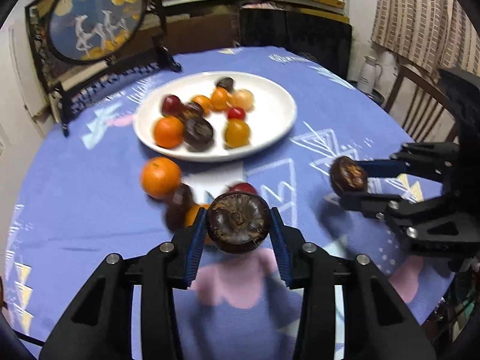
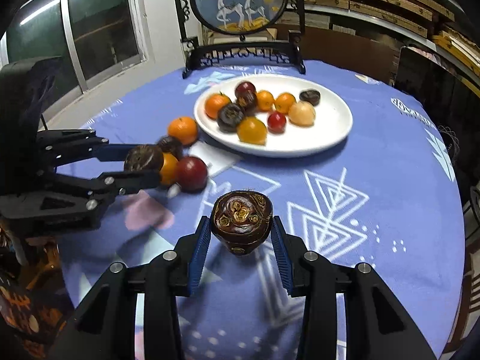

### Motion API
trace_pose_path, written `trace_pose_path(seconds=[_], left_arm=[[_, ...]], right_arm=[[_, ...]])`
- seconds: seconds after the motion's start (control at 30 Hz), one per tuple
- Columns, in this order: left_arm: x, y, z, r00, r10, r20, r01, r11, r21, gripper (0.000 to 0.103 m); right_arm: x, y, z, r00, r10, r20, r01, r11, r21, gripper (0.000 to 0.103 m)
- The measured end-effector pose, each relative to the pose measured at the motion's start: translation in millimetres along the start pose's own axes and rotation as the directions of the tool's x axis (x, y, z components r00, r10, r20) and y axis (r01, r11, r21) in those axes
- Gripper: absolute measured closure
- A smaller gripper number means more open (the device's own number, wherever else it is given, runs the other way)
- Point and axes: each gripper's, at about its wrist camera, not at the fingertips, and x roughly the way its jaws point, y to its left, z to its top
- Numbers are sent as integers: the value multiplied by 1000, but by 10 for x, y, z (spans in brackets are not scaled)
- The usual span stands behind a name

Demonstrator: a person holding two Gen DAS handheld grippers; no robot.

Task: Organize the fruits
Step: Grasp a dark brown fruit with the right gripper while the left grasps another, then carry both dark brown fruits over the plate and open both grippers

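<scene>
My left gripper (image 1: 239,225) is shut on a dark brown water chestnut (image 1: 238,220) above the blue tablecloth; it also shows in the right wrist view (image 2: 143,168). My right gripper (image 2: 241,225) is shut on another dark water chestnut (image 2: 241,220), seen in the left wrist view (image 1: 348,177) at the right. A white plate (image 1: 270,96) holds several oranges, chestnuts and red fruits. Loose on the cloth near the plate lie an orange (image 1: 160,177), a dark chestnut (image 1: 180,198), a small orange fruit (image 2: 168,168) and a red fruit (image 2: 192,173).
A round framed deer picture on a black stand (image 1: 96,15) stands at the table's far left edge, behind the plate. A wooden chair (image 1: 420,105) and white flasks (image 1: 370,73) stand past the right edge. Shelves line the back wall.
</scene>
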Motion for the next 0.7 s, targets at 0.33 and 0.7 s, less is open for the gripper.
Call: trace_pose_path(seconds=[0.33, 0.7], left_arm=[[-56, 299, 467, 988, 136, 71, -136, 991, -3, 63], [62, 347, 931, 979, 144, 141, -148, 989, 18, 63]], right_arm=[[-159, 78, 415, 994, -2, 109, -1, 1000, 27, 62], [-225, -160, 910, 977, -32, 209, 17, 997, 73, 62]])
